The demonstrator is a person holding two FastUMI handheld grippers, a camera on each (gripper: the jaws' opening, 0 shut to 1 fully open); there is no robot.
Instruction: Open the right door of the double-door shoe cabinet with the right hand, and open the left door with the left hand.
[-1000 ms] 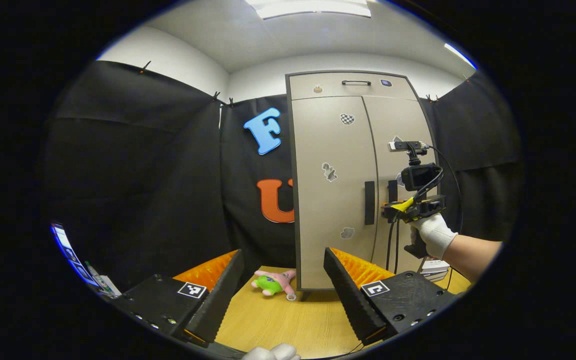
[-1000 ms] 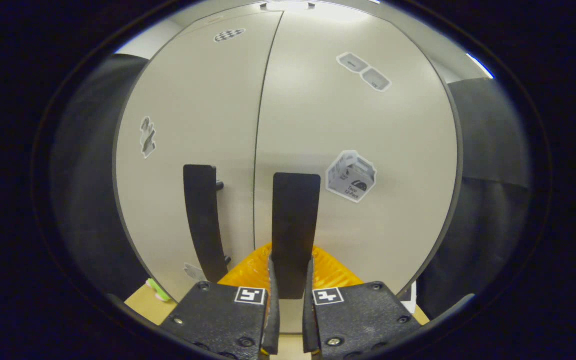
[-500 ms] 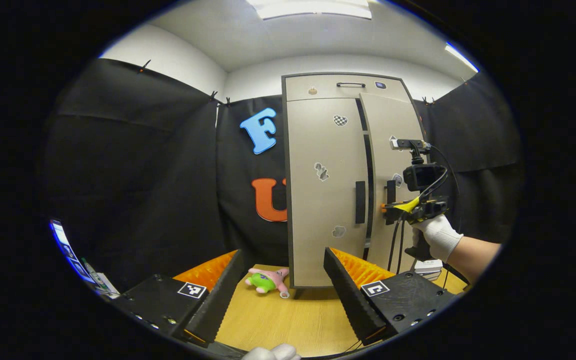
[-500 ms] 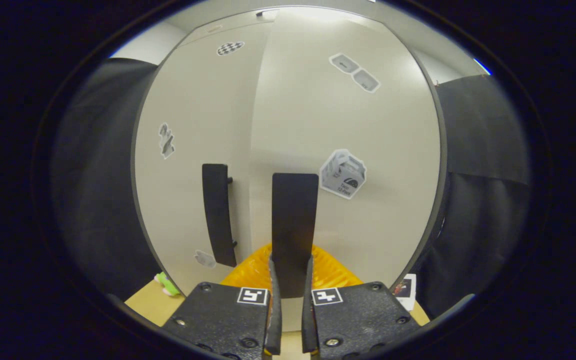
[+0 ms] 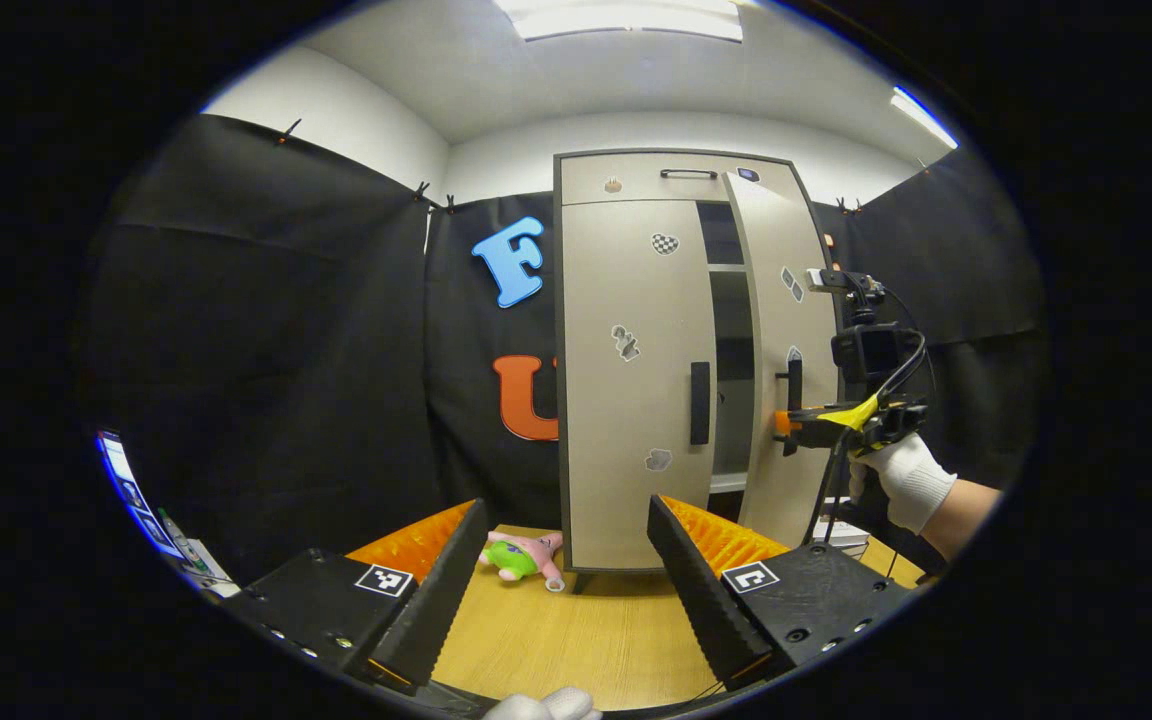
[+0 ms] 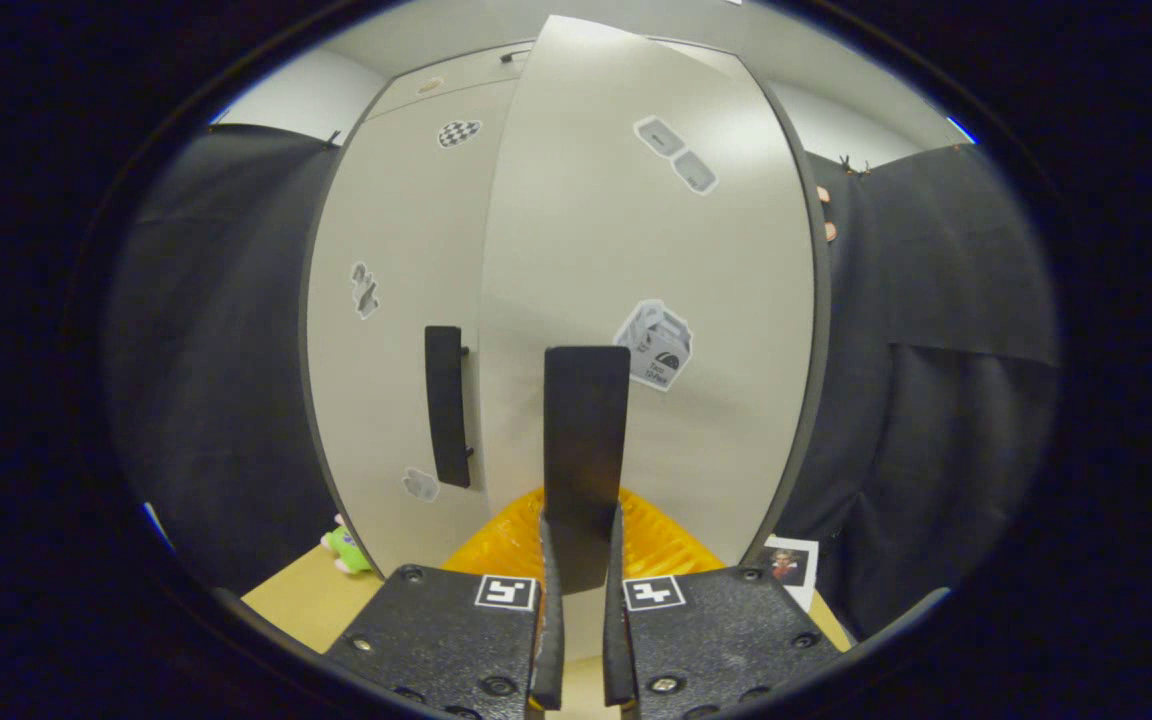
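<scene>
The right door (image 5: 786, 350) stands ajar, its free edge swung toward us, and a dark gap with a shelf shows between it and the left door (image 5: 626, 380). That gap is there because we have the right gripper (image 6: 581, 590) clamped on the right handle (image 6: 586, 440): both fingers (image 6: 548, 610) press its flat bar from either side, low on the bar, so a pull along the arc carries the door with it. In the left gripper view we see the same gripper out at the far right, held by a gloved hand (image 5: 901, 475) at handle height.

The left door sits flush and shut, its handle (image 5: 700, 402) untouched, just left of the gap. We keep the left gripper (image 5: 561, 570) back over the desk (image 5: 556, 640), well apart from the cabinet (image 5: 671, 360), fingers spread wide and holding nothing; we judge it waits so the right door can swing freely.

A plush toy (image 5: 521, 556) lies on the desk by the cabinet's near left foot, out of either door's sweep as far as we can tell.
</scene>
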